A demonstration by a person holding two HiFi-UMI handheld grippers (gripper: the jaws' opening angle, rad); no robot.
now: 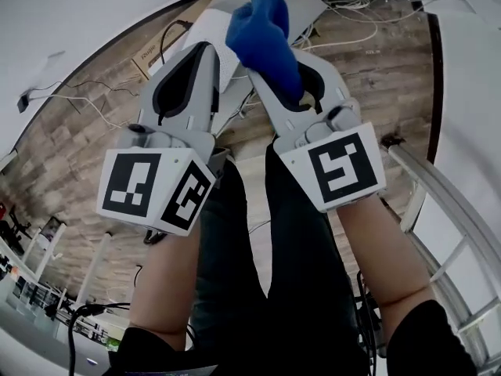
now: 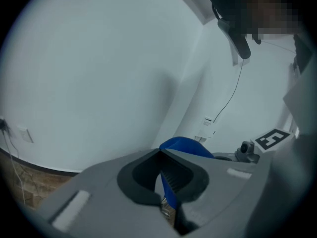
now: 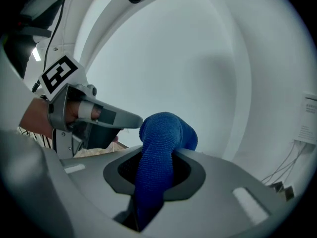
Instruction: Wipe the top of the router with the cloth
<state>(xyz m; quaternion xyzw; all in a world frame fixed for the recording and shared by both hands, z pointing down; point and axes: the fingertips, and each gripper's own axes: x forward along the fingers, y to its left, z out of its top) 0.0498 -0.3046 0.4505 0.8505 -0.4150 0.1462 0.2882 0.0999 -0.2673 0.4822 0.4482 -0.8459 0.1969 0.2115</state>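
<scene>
Cloth bunched at 12 o'clock, clamped in the right gripper and held in the air. Left gripper at 10 o'clock, jaws together, empty. White slab behind, possibly the router, view poor. Wiping not started.

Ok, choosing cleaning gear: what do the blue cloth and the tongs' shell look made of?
Cloth: soft matte fabric, likely microfibre; a fine looped texture shows and it folds limply. Right tongs: probably moulded plastic; smooth, matte light-grey shell with dark inner lining.
</scene>
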